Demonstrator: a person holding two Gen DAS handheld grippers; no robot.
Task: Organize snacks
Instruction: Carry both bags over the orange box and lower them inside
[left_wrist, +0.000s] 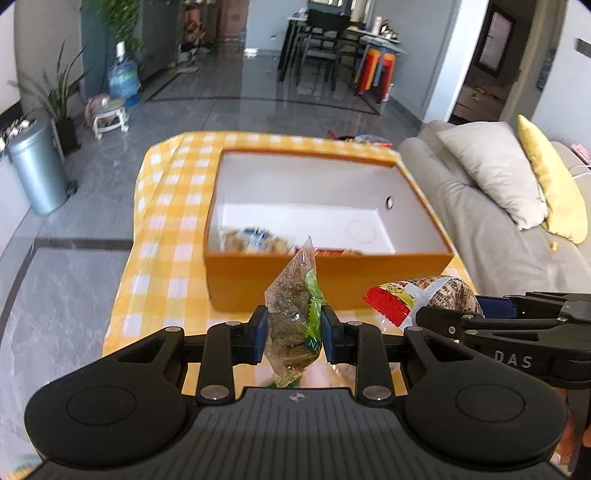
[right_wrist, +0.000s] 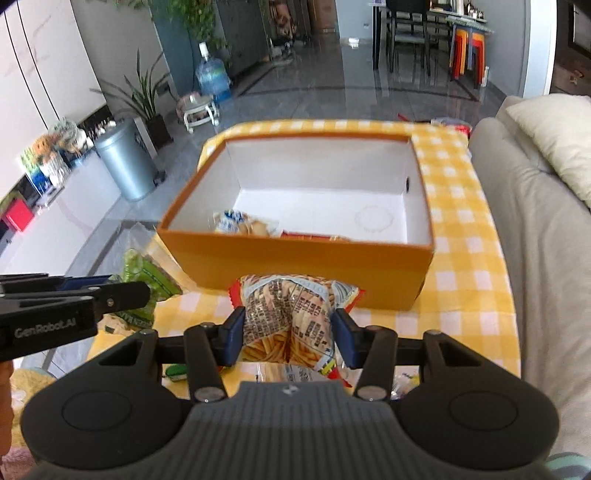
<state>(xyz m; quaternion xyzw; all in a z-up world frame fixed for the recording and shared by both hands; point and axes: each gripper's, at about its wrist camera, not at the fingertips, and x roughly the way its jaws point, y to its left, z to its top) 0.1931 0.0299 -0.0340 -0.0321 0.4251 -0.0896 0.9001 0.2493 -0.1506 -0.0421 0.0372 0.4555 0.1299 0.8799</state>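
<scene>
Orange cardboard forms the box (right_wrist: 295, 258) that stands on the yellow checked tablecloth (right_wrist: 465, 280), and two snacks can already be made out inside it against the near wall: a pale packet with blue print (right_wrist: 240, 223) at the left and a flat red packet (right_wrist: 314, 235) beside it. Most of the white floor of the box is bare.

Two more snacks are in hand. The left gripper (left_wrist: 293, 332) is closed on a clear green packet (left_wrist: 295, 306), which is held upright between the pads. The right gripper (right_wrist: 290, 341) is clamped on a red and orange bag of chip sticks (right_wrist: 291, 314), pinched at its middle. Both are held in front of the near wall of the box, so neither is judged to be stowed yet.

Further wrappers are glimpsed on the cloth below the right gripper, so more appears to be left to sort, but they are cut off by the gripper body and cannot be counted. The packets in the box are blurred and half hidden by its near wall. Printed names cannot be read.
</scene>
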